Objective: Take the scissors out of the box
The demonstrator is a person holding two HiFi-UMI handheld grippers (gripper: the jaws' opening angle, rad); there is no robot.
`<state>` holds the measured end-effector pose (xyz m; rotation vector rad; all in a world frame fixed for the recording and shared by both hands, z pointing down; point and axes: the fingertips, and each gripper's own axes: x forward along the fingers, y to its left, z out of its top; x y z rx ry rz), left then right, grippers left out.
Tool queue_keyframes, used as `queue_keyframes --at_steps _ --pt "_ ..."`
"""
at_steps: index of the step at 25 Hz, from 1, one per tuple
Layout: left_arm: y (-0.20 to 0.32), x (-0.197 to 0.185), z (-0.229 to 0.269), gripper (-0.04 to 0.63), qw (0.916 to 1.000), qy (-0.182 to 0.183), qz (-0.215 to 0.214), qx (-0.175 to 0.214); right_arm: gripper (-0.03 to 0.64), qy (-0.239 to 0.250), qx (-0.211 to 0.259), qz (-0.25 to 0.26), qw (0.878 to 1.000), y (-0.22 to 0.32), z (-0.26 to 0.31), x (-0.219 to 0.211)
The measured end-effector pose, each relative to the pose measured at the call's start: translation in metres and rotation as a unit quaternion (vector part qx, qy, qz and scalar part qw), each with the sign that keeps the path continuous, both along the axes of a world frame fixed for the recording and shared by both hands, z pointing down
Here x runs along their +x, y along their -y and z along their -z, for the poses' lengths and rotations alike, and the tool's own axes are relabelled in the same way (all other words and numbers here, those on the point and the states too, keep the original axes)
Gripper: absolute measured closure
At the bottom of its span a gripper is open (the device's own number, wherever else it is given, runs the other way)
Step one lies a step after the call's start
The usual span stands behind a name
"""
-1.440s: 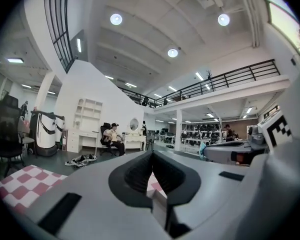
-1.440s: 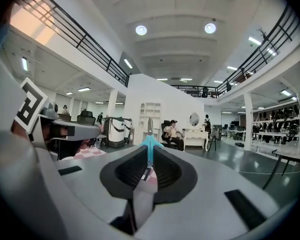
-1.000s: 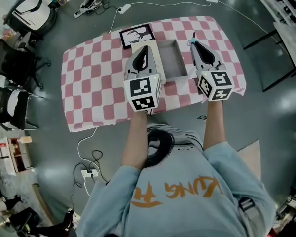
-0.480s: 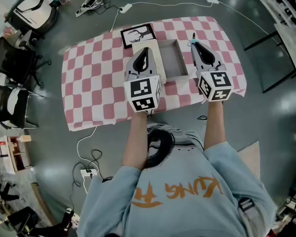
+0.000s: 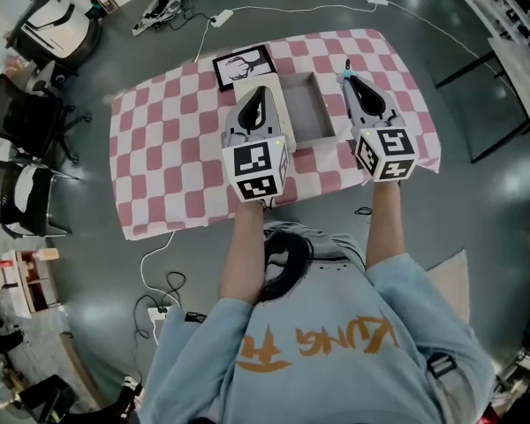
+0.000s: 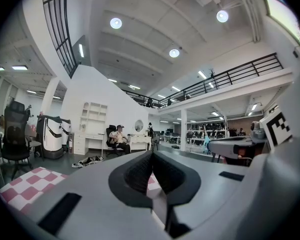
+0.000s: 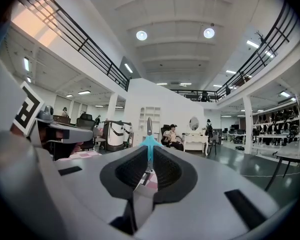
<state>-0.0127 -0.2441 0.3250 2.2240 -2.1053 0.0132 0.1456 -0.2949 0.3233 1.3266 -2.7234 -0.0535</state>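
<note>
Scissors (image 7: 150, 143) prob. tight in R tongs (image 7: 149, 152).

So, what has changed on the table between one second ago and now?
Nothing has visibly changed. The right gripper stays closed on the scissors, held up to the right of the box. The left gripper stays shut and empty.
</note>
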Motion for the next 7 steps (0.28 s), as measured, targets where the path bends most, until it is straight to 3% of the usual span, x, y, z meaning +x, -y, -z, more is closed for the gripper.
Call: queue_keyframes --at_steps 7 --pt "0.0009 -0.0010 0.0012 0.575 1.0000 0.002 -0.002 0.000 0.584 0.000 0.002 -0.003 1.000 0.0018 0.0024 -0.0014"
